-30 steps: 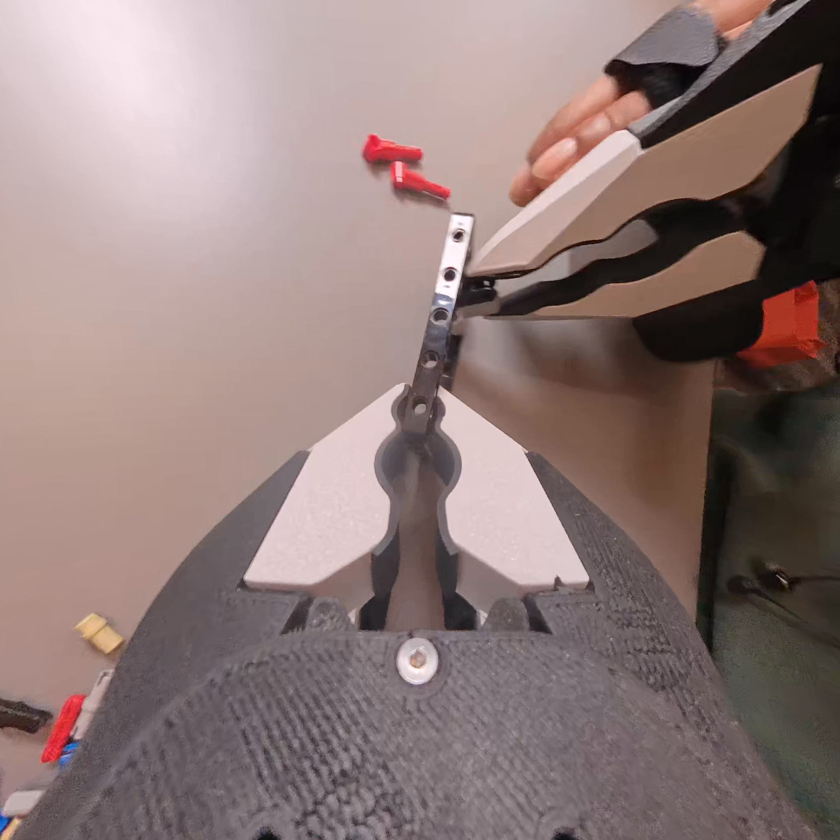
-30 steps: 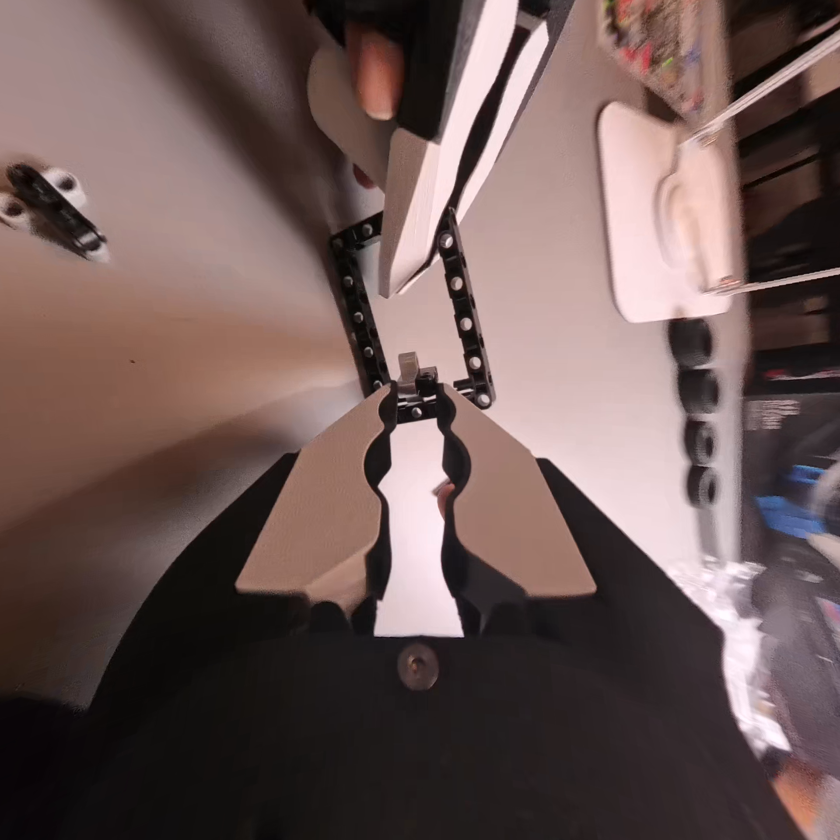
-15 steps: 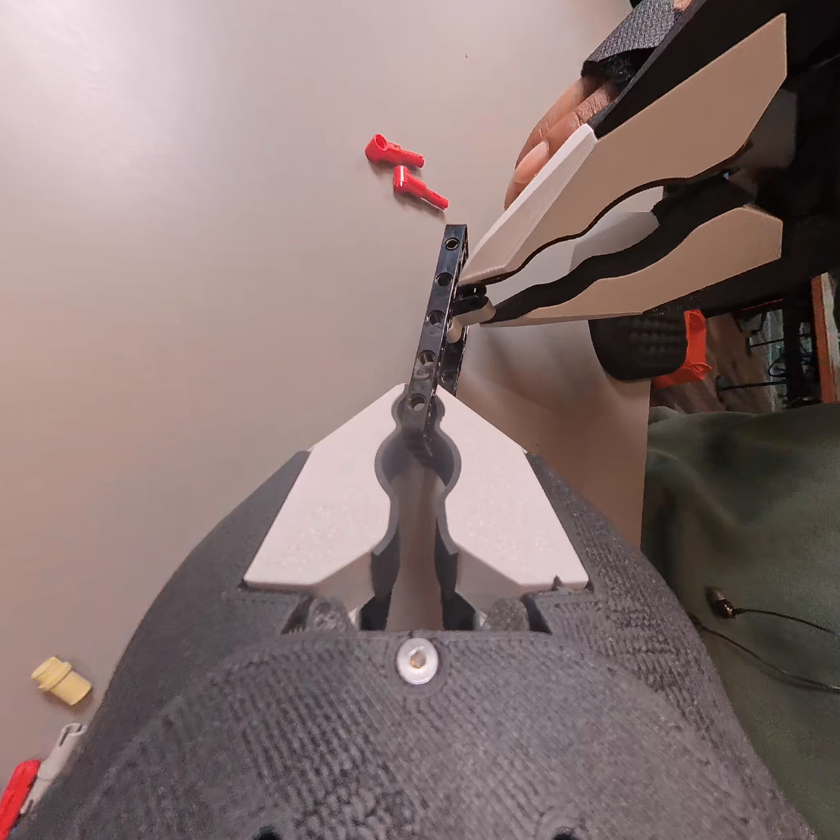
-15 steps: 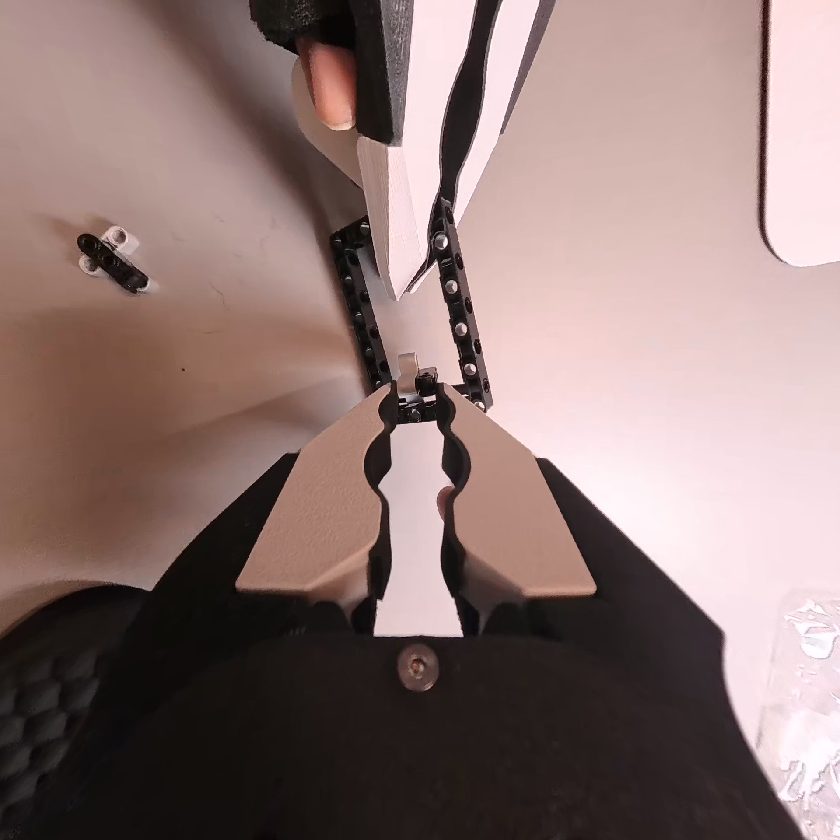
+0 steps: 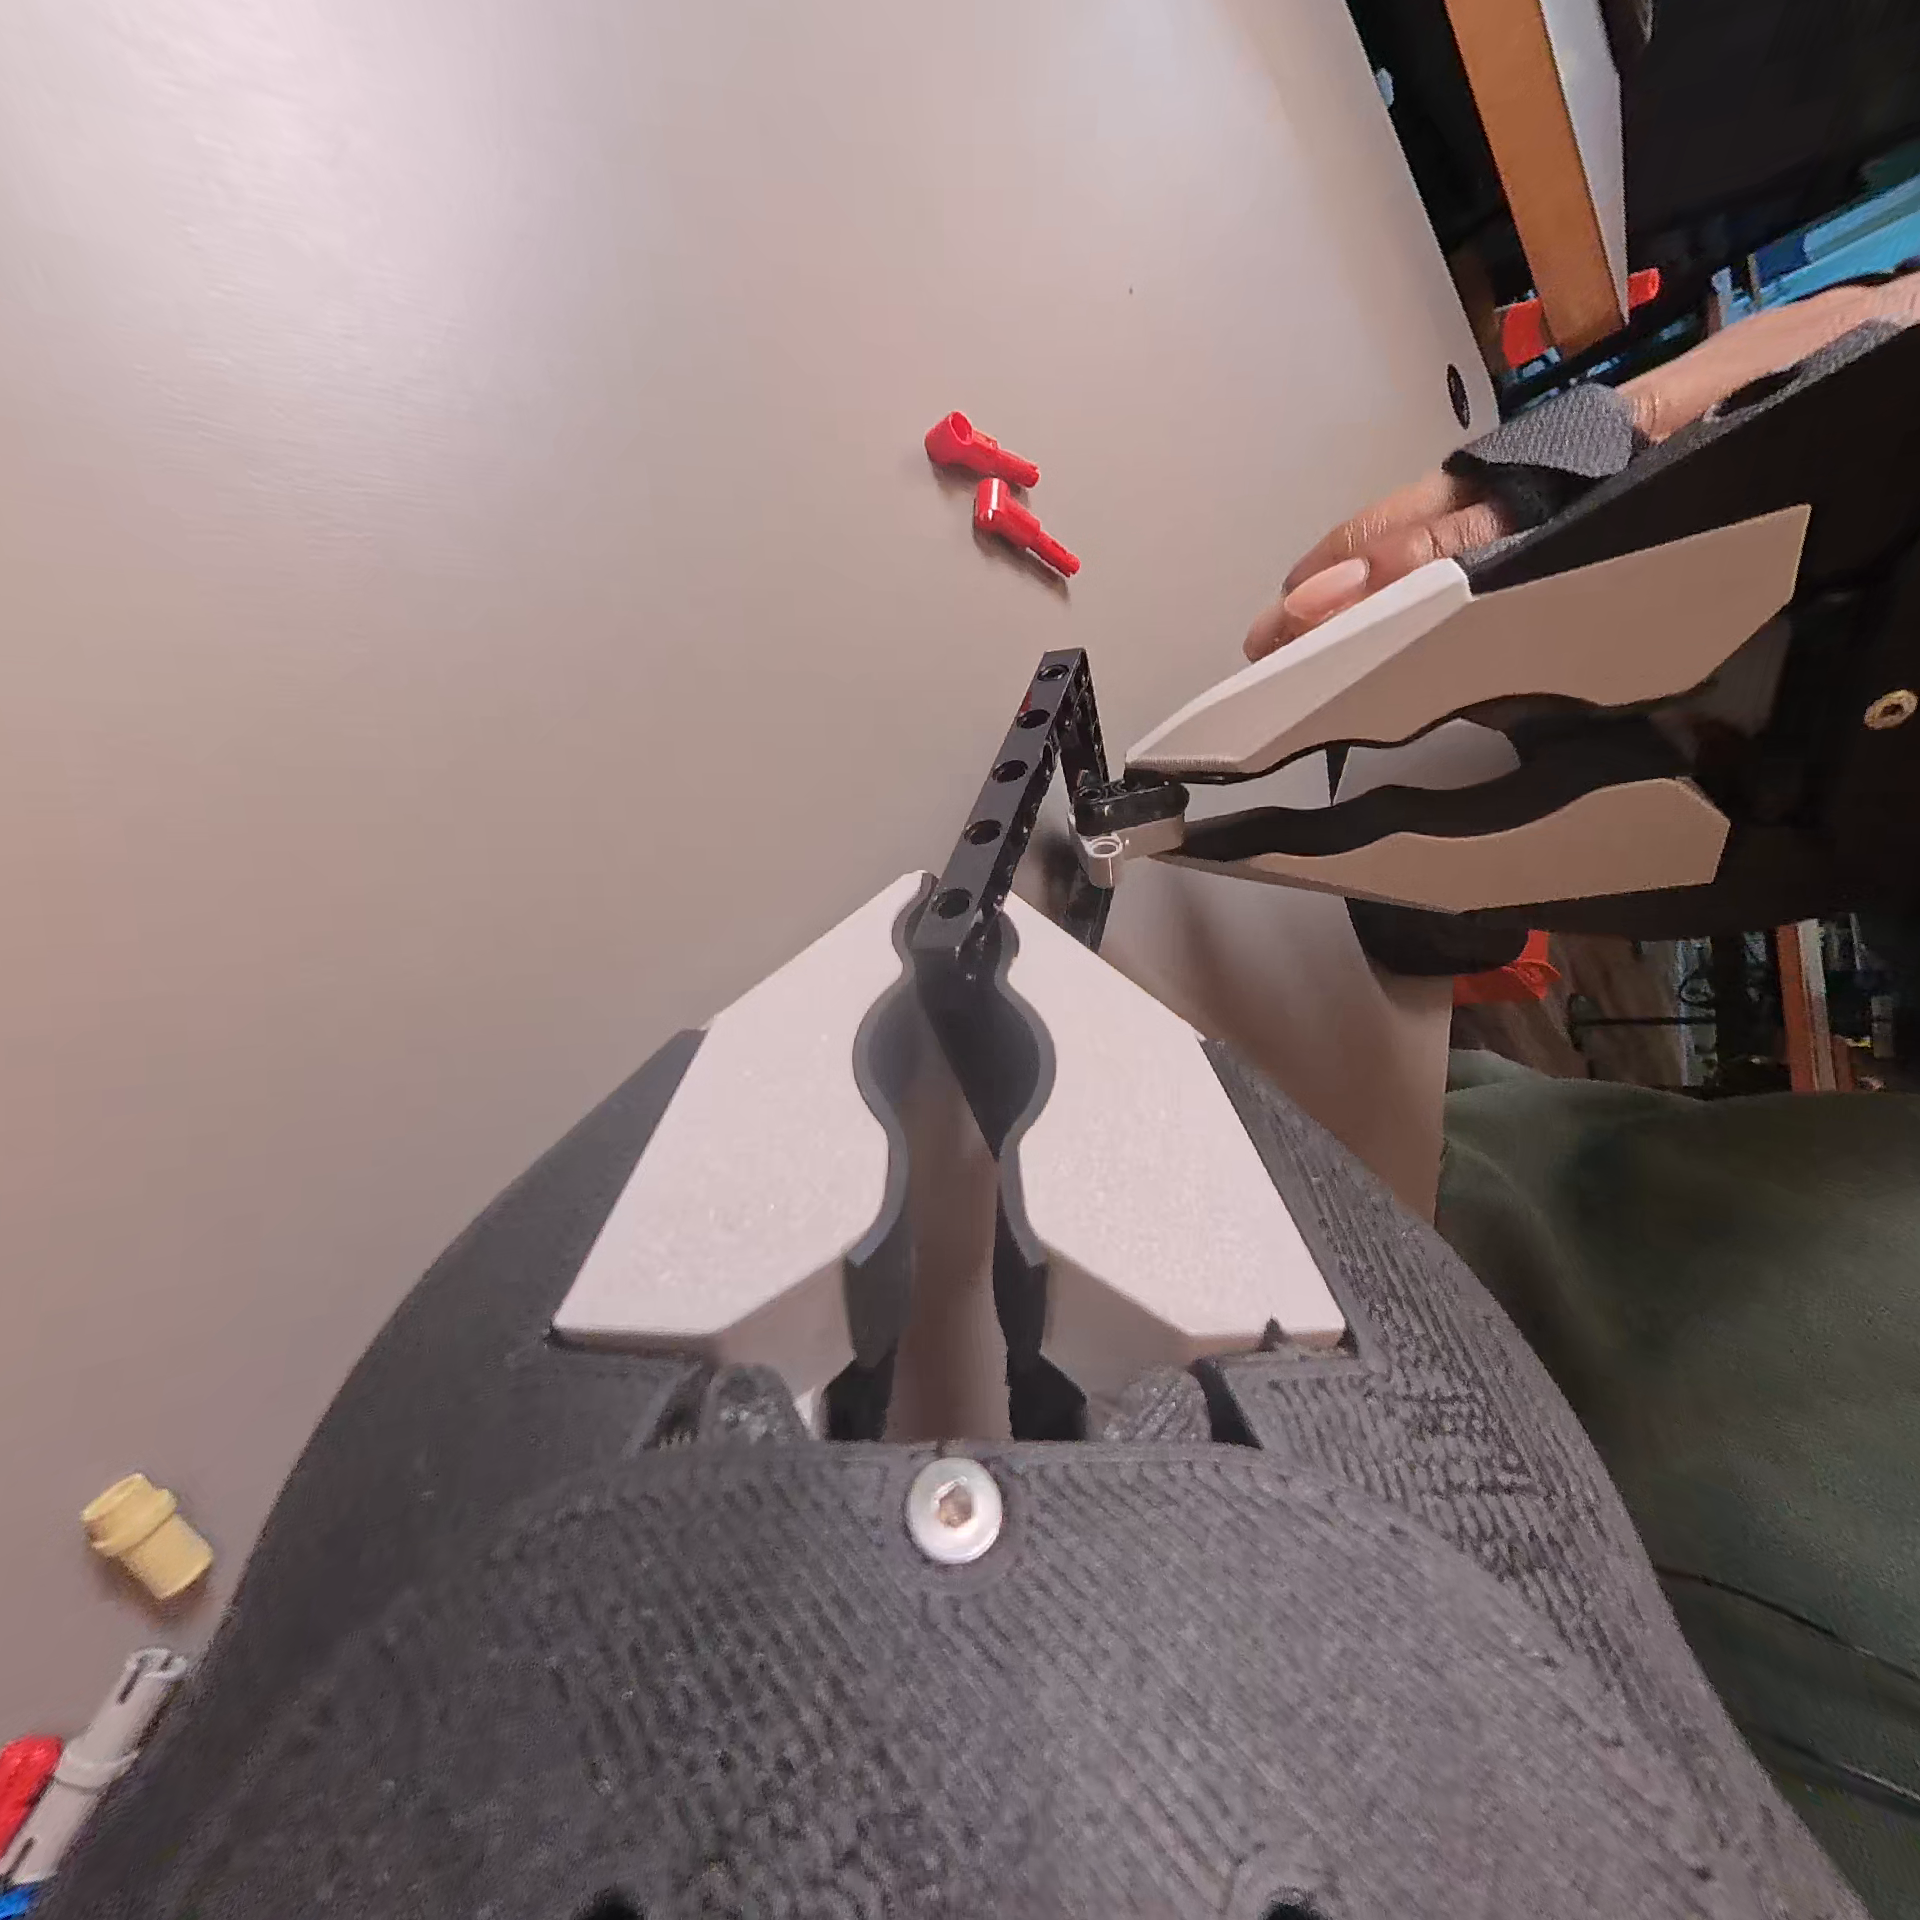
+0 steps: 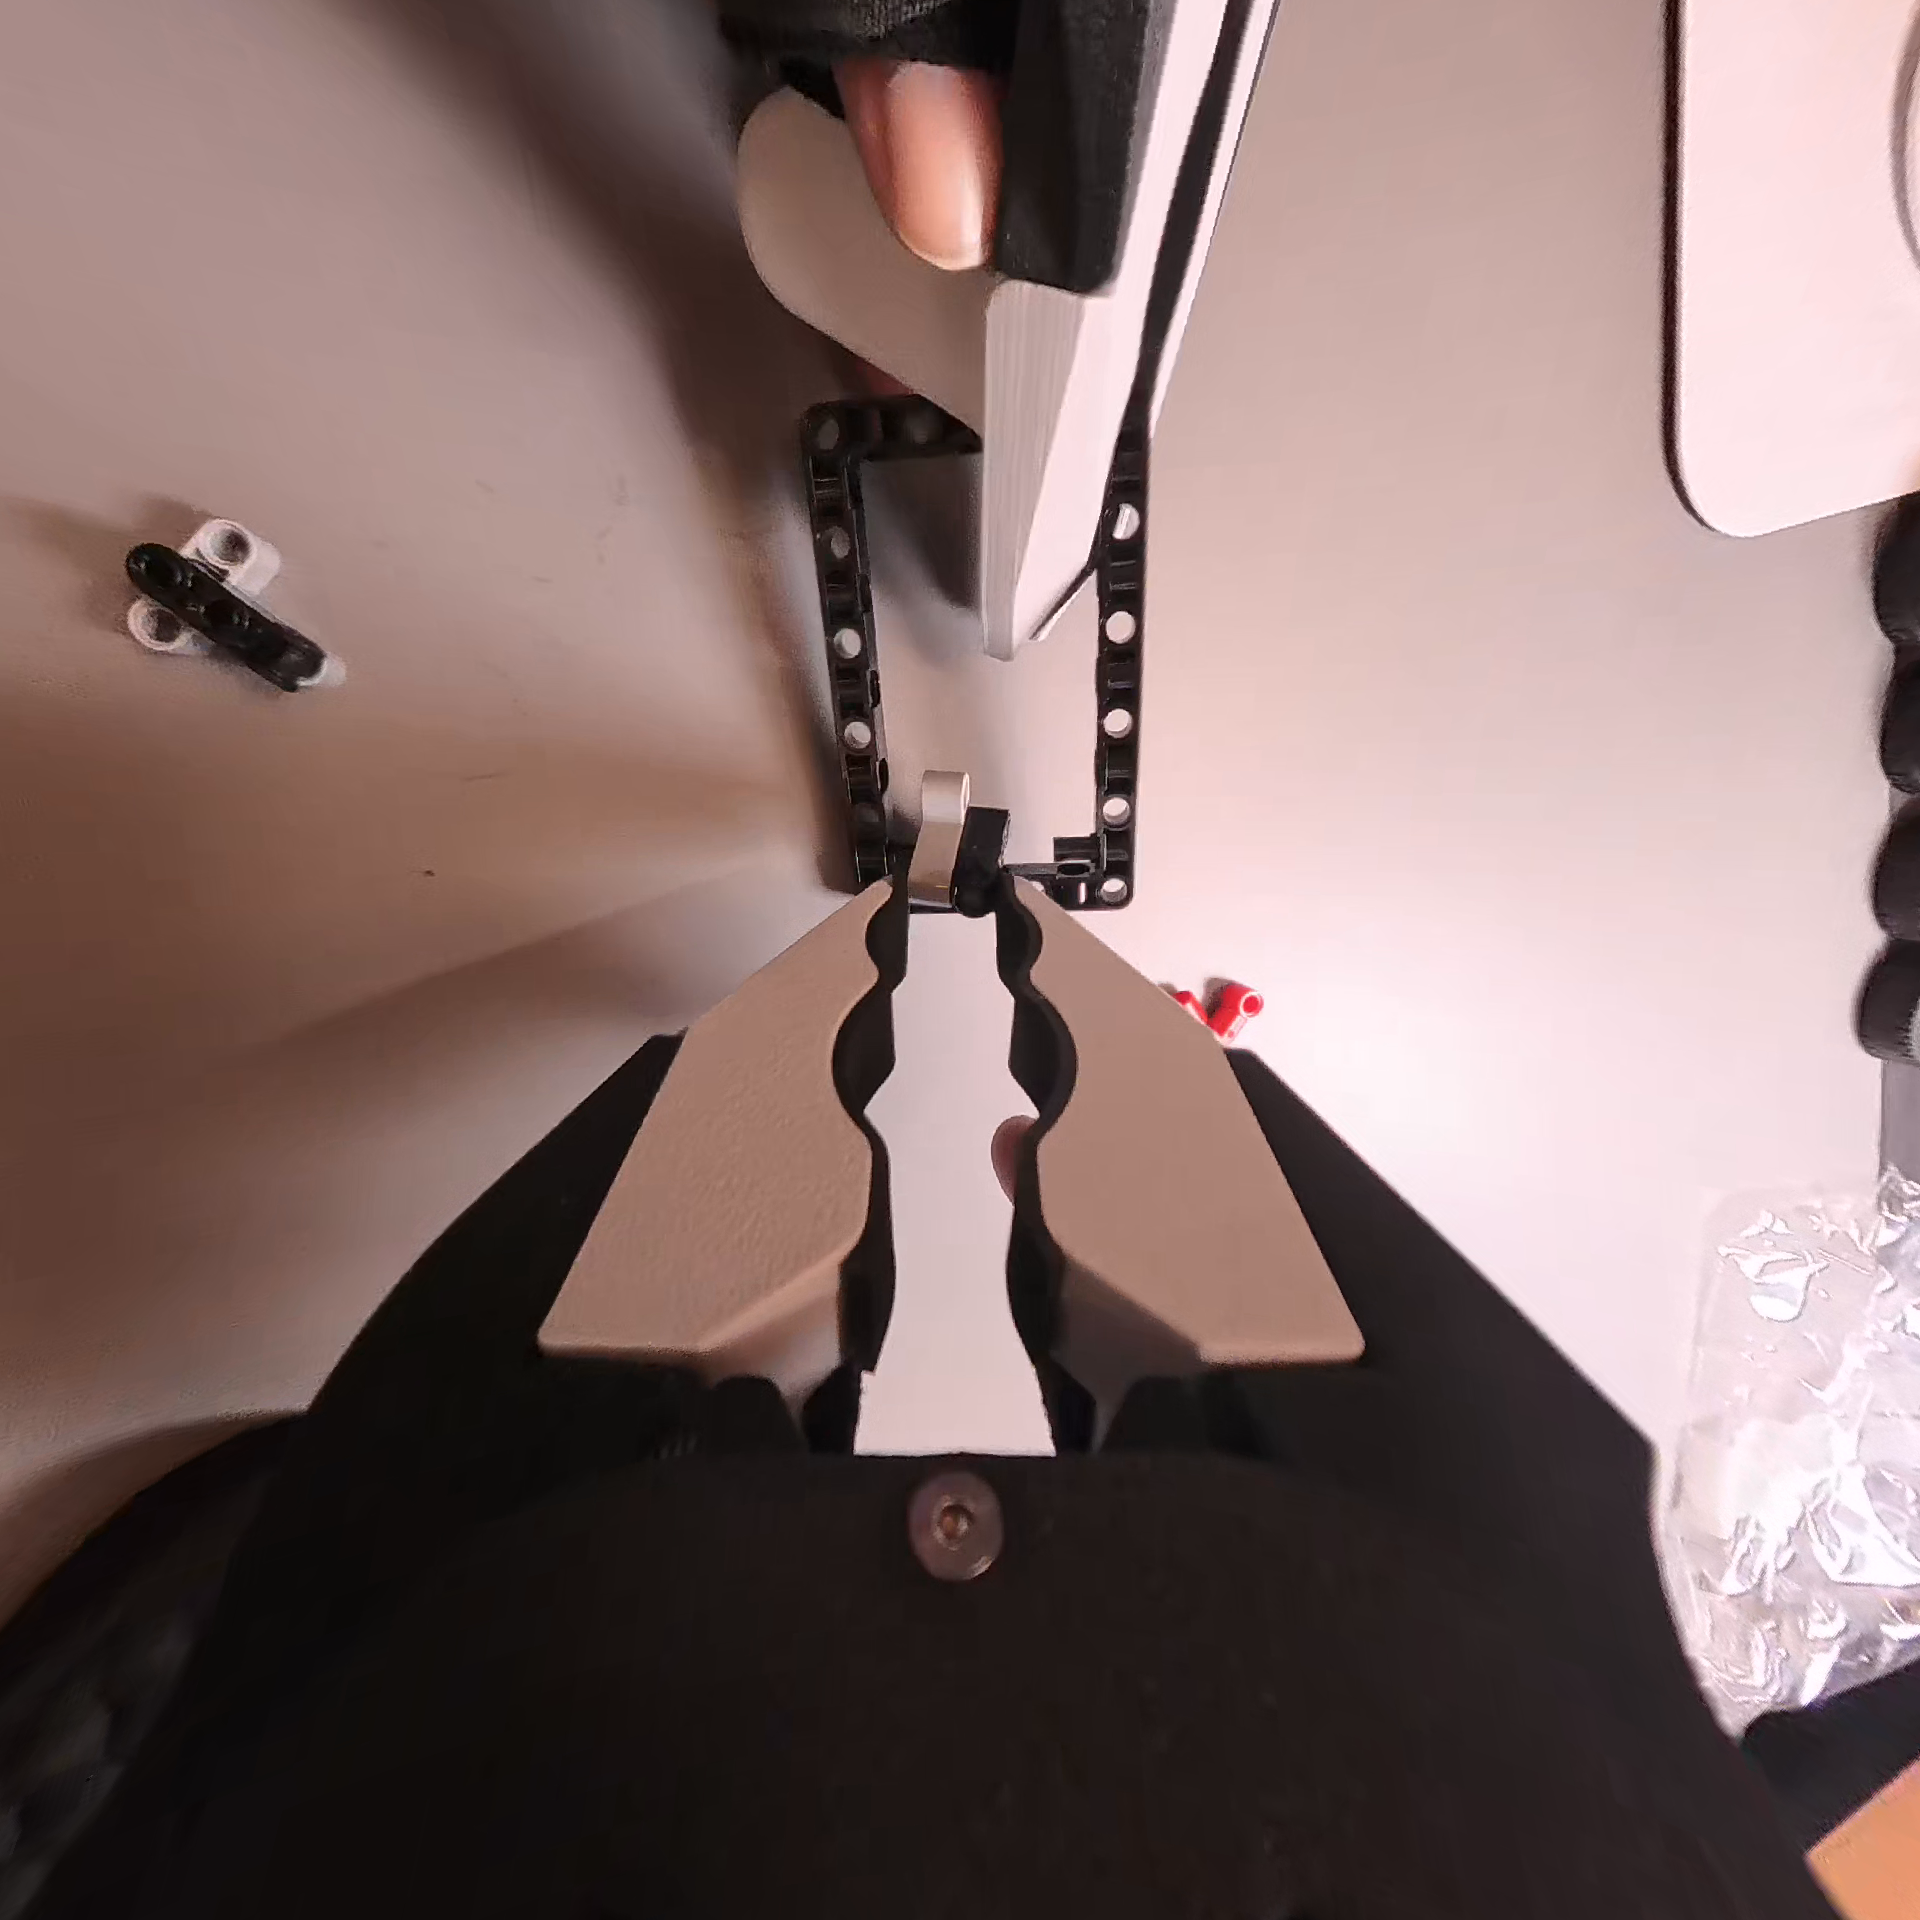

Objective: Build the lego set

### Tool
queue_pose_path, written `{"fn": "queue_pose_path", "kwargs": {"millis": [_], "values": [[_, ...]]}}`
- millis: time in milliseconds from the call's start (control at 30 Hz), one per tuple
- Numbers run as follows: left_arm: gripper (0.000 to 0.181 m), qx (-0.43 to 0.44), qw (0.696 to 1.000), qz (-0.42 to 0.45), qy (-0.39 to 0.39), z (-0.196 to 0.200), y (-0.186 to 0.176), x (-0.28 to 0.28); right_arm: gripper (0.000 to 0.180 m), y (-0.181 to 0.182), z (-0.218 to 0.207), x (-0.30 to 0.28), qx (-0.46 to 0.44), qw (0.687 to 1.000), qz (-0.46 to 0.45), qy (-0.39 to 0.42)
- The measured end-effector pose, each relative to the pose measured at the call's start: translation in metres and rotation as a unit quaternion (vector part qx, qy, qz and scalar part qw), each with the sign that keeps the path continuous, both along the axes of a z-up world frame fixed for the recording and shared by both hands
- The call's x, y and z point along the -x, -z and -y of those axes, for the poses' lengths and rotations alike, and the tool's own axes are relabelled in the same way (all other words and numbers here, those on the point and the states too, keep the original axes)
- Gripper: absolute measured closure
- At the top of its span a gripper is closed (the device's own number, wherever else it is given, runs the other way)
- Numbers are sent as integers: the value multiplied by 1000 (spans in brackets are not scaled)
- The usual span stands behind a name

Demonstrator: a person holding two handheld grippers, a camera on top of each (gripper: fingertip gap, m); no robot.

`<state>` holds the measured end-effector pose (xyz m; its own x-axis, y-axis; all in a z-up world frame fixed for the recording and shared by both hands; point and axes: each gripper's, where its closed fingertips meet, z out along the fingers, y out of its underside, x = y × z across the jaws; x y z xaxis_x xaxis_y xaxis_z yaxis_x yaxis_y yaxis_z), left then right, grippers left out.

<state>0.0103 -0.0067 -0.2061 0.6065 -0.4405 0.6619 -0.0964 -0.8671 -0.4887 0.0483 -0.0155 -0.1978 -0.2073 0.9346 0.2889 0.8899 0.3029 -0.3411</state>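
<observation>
A black rectangular beam frame (image 5: 1013,795) with pin holes is held above the table. My left gripper (image 5: 961,914) is shut on one end of it. In the right wrist view the frame (image 6: 1117,665) shows as an open rectangle, with the left gripper's fingers (image 6: 1060,436) on its far end. My right gripper (image 6: 951,899) is shut on a small black and grey connector piece (image 6: 951,831) at the frame's near end. The connector (image 5: 1127,816) touches the frame in the left wrist view, where the right gripper (image 5: 1143,816) comes in from the right.
Two red pins (image 5: 1003,488) lie on the beige table (image 5: 416,520) beyond the frame. A tan pin (image 5: 145,1532) and grey and red parts (image 5: 73,1745) lie at lower left. A black-and-white subassembly (image 6: 223,608) lies left, crumpled plastic bag (image 6: 1808,1455) right, black tyres (image 6: 1896,831) far right. My hands' fingertips stand some 5 cm from each other. From the right gripper's tips to the black-and-white subassembly (image 6: 223,608) is close to 11 cm.
Both grippers have kept their hold and turned the frame, so its flat side faces the left camera more. The connector piece has come further out from the frame's end.
</observation>
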Motion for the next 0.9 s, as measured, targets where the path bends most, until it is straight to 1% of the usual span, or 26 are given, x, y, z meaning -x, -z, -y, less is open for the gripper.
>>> {"fn": "queue_pose_path", "kwargs": {"millis": [67, 200, 300, 367, 433, 533, 633, 667, 733, 833, 900], "values": [[176, -5, 1000, -2, -5, -1, 0, -1, 165, 0, 1, 0, -1, 1000, -2, 4], [173, -33, 999, -18, -18, -6, -1, 2, 165, 1, 3, 3, 24, 999, 23, 11], [152, -72, 996, -45, -19, -8, -5, 11, 166, 5, 5, 3, 40, 998, 52, 10], [139, -124, 989, -80, -7, -9, -10, 18, 166, 7, 7, 3, 52, 997, 63, 6], [125, -183, 976, -116, 18, -4, -19, 23, 166, 8, 8, 3, 63, 996, 67, 5], [114, -252, 951, -158, 89, 14, -26, 18, 166, 9, 9, 2, 79, 995, 67, 6], [103, -297, 914, -226, 156, 24, -11, 11, 166, 9, 10, 1, 97, 993, 68, 8], [102, -302, 904, -246, 176, 25, -3, 9, 166, 9, 10, 1, 103, 992, 71, 6], [101, -305, 894, -267, 192, 24, 8, 5, 166, 9, 14, 1, 121, 989, 81, 2], [109, -316, 894, -257, 186, 20, 7, 0, 166, 10, 21, 1, 149, 985, 90, -6], [112, -312, 897, -255, 181, 19, 9, 1, 166, 10, 25, 2, 164, 982, 89, -10]]}}
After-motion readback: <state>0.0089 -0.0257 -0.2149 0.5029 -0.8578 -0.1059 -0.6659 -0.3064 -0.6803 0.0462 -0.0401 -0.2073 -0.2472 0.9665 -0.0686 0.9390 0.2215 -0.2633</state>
